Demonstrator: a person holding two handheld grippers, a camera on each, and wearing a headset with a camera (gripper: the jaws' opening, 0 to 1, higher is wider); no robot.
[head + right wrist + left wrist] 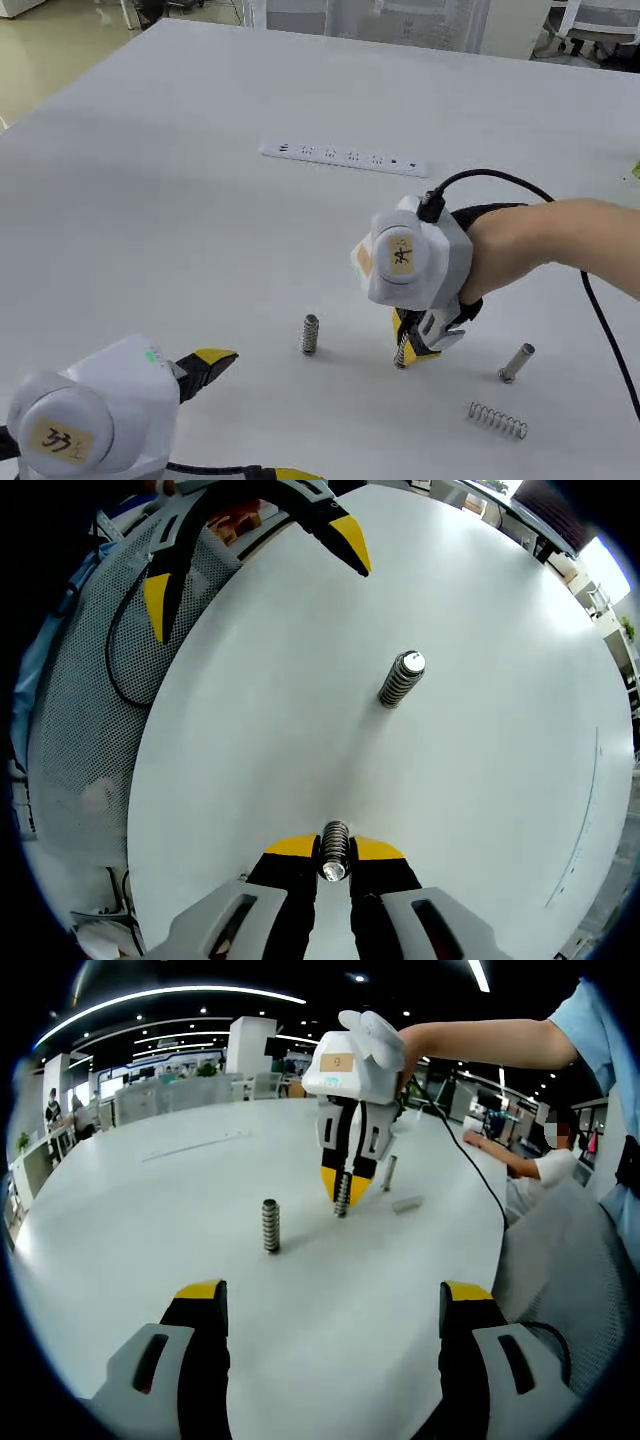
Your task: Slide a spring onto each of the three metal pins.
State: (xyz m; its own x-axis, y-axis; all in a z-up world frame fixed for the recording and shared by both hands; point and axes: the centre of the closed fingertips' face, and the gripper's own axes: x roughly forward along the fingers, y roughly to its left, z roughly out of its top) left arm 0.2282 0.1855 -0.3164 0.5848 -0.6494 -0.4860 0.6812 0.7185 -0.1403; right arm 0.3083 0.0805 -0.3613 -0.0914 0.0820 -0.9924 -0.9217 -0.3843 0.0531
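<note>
- Pinching a spring (334, 838) from above, the right claw (411, 352) stands vertical so the coil drops straight along pin 2 (332, 867) on the table (200, 200); it looks nearly seated.
- Pin 1 (310, 334) already wears its spring.
- Pin 3 (517, 362) stands bare; the last spring (497, 420) lies just beside it, ready for the next pick.
- Left claw (333, 1290) gapes empty, held well apart to leave room.

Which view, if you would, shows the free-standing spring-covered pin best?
The left gripper view: the spring-covered pin stands side-on, coils clear from top to base. The head view shows it smaller, from above; the right gripper view looks down at its shiny top.
</note>
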